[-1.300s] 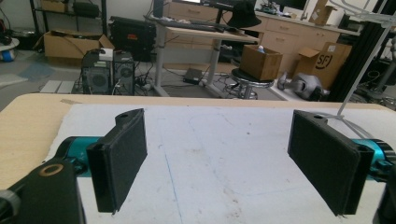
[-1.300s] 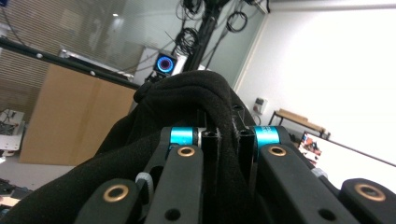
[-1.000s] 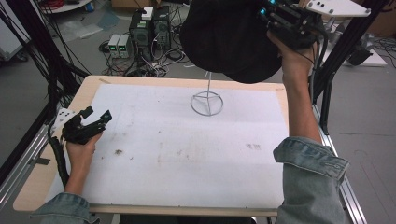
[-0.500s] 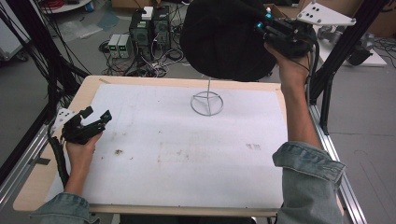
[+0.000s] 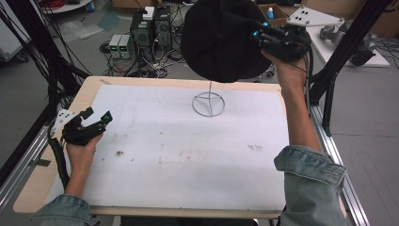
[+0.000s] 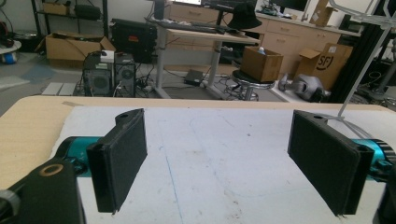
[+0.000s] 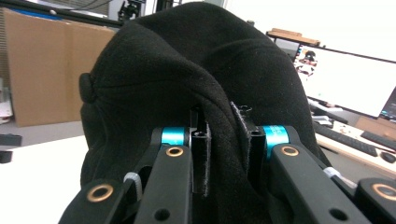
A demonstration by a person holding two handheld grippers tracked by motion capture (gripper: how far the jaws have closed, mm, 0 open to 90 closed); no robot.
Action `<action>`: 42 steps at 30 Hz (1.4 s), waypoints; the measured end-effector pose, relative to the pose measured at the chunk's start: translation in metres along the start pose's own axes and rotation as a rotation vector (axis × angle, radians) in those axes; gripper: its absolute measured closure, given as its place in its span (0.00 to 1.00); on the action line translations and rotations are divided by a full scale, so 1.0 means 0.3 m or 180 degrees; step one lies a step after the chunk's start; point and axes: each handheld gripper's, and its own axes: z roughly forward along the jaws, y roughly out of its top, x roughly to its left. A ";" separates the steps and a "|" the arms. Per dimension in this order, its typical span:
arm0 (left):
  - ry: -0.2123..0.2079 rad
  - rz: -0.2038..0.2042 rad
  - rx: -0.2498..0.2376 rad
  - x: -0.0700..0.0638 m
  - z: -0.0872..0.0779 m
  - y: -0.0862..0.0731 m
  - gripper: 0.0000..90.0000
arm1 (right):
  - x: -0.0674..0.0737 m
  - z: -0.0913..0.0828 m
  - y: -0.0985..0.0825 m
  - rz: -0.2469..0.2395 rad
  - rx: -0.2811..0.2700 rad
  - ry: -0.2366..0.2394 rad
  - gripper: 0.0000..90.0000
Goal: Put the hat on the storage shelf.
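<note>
Up above the bench's far edge, the right tool [image 5: 263,35] clamps a fold of a black hat [image 5: 219,37], held over a wire stand [image 5: 208,103] standing on the white mat [image 5: 188,155]. Near the left edge, the left tool [image 5: 96,117] rests low with its jaws wide apart, holding nothing.

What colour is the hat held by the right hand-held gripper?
Black all over; the hat shows best in the right gripper view.
</note>
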 end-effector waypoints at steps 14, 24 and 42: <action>0.0001 0.0000 0.0004 -0.003 0.003 -0.001 0.22 | -0.007 -0.011 -0.093 0.0101 0.0068 -0.0109 0.81; 0.0006 0.0003 0.0001 -0.002 0.000 0.000 0.22 | 0.006 -0.015 -0.128 0.0096 0.0218 -0.0178 0.74; 0.0005 -0.0023 -0.0007 -0.001 -0.001 0.000 0.22 | 0.051 -0.023 -0.114 -0.0110 0.0456 -0.0203 0.56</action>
